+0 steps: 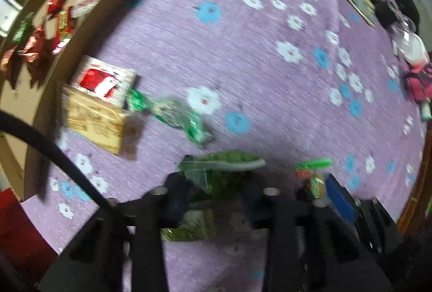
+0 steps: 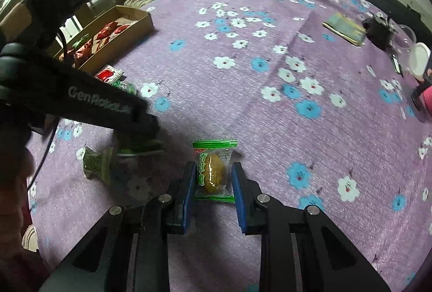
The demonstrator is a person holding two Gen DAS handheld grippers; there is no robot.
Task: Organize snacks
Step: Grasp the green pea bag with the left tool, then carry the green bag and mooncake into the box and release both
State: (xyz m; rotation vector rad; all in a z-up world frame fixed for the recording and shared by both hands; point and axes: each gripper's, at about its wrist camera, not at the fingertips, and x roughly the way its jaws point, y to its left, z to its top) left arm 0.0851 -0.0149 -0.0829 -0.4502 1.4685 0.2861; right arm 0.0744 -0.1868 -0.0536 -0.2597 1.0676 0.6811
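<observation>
Our right tool [image 2: 213, 178] brackets the egg packet [image 2: 214, 170], jaws parted; we close squarely. Left tool [image 1: 216, 184] grips a green packet [image 1: 221, 167].

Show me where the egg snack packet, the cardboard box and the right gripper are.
egg snack packet [image 2: 214, 170]: right wrist view, on the brown egg.
cardboard box [image 2: 129, 34]: right wrist view, on its near side wall.
right gripper [image 2: 213, 180]: right wrist view, midway between the blue fingertips.

A cardboard box [image 2: 122, 34] filled with snack packets [image 2: 104, 39] is set far left on the bedspread [image 2: 270, 116], two packets [image 2: 113, 77] lying just before it, a book [image 2: 344, 28] far right.
</observation>
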